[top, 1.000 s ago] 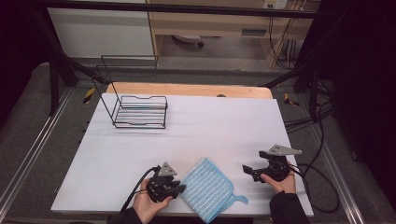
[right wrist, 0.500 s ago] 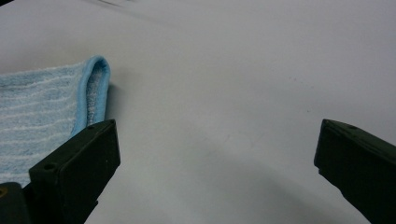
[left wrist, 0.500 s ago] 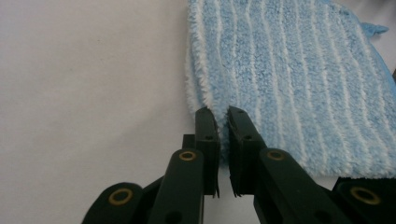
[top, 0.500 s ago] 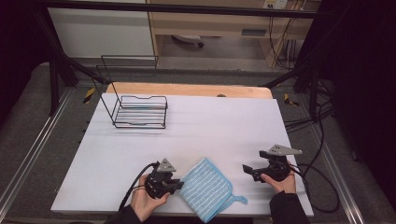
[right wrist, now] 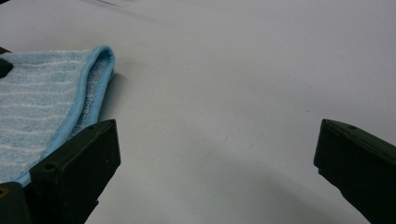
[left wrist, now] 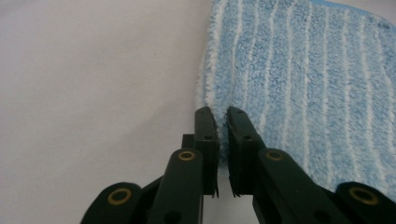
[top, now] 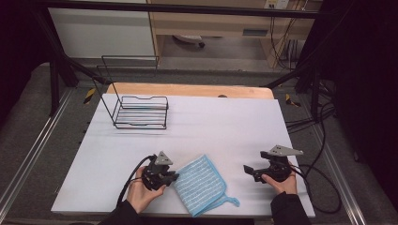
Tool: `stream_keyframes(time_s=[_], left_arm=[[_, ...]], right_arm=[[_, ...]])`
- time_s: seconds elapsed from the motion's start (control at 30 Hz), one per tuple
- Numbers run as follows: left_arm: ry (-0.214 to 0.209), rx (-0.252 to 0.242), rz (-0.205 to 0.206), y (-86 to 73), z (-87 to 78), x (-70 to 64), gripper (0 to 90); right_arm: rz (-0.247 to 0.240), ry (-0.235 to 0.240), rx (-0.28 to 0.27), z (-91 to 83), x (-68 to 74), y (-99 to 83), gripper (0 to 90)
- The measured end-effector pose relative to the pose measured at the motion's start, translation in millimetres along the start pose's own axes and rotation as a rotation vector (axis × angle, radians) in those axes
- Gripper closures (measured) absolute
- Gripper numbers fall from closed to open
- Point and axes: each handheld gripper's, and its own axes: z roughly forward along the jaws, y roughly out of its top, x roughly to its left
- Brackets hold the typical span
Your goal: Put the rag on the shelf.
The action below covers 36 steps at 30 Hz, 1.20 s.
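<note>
The left claw (left wrist: 222, 116) is clamped on the blue striped cloth's (left wrist: 299, 84) edge. At the cloth's three o'clock, the right claw (top: 248, 169) gapes wide above the table (top: 225, 122).

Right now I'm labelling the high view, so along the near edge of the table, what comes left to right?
Left gripper, closed on the cloth's edge → blue striped cloth → right gripper, jaws open, holding nothing.
</note>
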Motion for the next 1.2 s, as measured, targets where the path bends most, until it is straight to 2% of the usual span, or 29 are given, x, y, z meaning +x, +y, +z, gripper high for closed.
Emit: stream_keyframes(time_s=[0.2, 0.53, 0.87, 1.2], left_arm=[[0.034, 0.001, 0.026, 4.1, 0.2, 7.5, 83.6], [0.083, -0.017, 0.044, 11.6, -2.4, 25.3, 83.5], [0.100, -0.009, 0.073, 23.3, 3.6, 45.4, 83.2], [0.136, -0.010, 0.060, 33.6, 17.1, 60.9, 82.5]], right_arm=[[-0.003, -0.002, 0.002, 0.3, -0.1, -0.1, 1.2], [-0.005, -0.008, 0.002, 1.1, 0.0, -0.5, 1.2], [-0.005, -0.009, 0.005, 1.5, 0.2, -0.7, 1.2], [-0.004, -0.007, 0.006, 2.2, 0.8, -0.9, 1.3]])
